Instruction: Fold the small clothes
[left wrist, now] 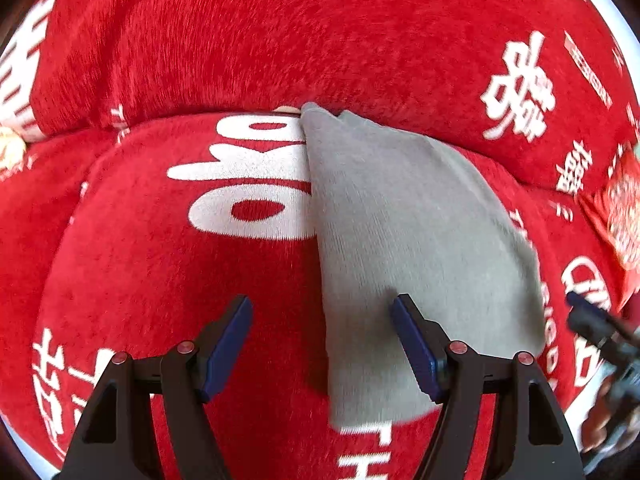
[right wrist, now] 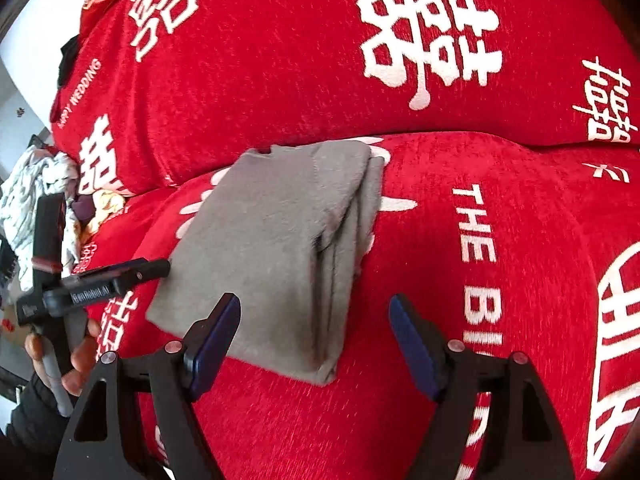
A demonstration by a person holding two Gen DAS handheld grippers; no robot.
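A grey garment [left wrist: 408,240] lies folded into a narrow stack on the red sofa seat [left wrist: 180,280]. In the right wrist view the garment [right wrist: 272,248] shows several folded layers along its right edge. My left gripper [left wrist: 322,308] is open and empty above the garment's near left edge; it also shows in the right wrist view [right wrist: 120,274] at the garment's left side, held by a hand. My right gripper [right wrist: 314,308] is open and empty just in front of the garment's near end; its tip shows in the left wrist view [left wrist: 588,316] at the right.
The sofa backrest [right wrist: 280,60], red with white characters, rises right behind the garment. A pile of other clothes [right wrist: 44,184] lies at the sofa's left end. A red patterned item [left wrist: 620,216] lies at the right.
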